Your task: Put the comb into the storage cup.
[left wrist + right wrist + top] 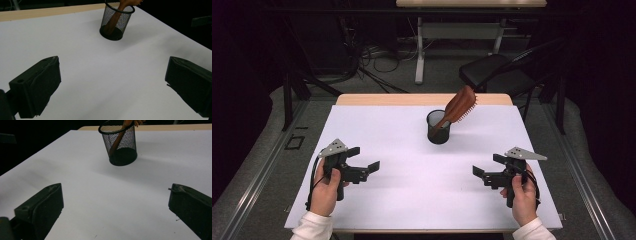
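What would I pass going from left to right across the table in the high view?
Left gripper, jaws open → black mesh cup with the brown hairbrush leaning out of it to the right → right gripper, jaws open.

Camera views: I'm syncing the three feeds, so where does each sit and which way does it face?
High view: above the person's side, looking forward and down on the white table; both hands, left gripper, right gripper.
Left gripper view: on the left gripper, facing the black mesh cup.
Right gripper view: on the right gripper, facing the cup.
All share the cup holding the brown wooden hairbrush.
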Demonstrator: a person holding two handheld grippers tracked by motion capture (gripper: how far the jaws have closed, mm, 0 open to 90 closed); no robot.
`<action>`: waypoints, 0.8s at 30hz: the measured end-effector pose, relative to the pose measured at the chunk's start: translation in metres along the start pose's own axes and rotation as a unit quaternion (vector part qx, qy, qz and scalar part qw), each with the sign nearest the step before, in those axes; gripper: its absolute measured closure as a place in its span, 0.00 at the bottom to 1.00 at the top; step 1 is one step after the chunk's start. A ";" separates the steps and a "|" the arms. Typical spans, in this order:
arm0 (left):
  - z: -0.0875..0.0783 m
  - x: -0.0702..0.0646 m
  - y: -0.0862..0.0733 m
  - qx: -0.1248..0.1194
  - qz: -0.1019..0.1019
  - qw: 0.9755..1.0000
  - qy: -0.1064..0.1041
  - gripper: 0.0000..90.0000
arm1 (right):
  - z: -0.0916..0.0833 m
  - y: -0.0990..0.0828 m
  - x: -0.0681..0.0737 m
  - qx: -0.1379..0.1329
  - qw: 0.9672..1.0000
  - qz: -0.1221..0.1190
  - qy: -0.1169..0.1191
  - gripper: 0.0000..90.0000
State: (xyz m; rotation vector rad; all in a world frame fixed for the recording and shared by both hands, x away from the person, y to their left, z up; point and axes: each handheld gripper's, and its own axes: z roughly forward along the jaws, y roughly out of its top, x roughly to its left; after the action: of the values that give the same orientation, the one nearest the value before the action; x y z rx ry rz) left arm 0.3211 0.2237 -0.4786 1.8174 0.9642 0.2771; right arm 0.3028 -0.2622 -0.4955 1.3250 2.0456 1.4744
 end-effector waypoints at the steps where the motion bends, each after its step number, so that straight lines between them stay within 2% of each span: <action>1: 0.000 0.000 -0.001 -0.001 -0.002 1.000 0.000 0.00 | 0.000 -0.002 0.000 -0.002 1.000 0.000 -0.002 0.00; 13: -0.002 0.006 -0.014 -0.018 -0.004 1.000 0.006 0.00 | 0.005 -0.017 -0.010 -0.005 1.000 0.008 -0.007 0.00; 19: -0.003 0.010 -0.018 -0.021 0.000 1.000 0.011 0.00 | 0.005 -0.022 -0.015 -0.008 1.000 0.006 -0.015 0.00; 24: -0.002 0.014 -0.021 -0.021 -0.005 1.000 0.014 0.00 | 0.004 -0.026 -0.017 -0.014 1.000 0.003 -0.018 0.00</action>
State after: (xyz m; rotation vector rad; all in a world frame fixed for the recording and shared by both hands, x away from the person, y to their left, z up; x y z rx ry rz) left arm 0.3192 0.2388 -0.4990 1.7735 0.9796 0.3163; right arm 0.3017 -0.2746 -0.5237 1.3385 1.9930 1.4664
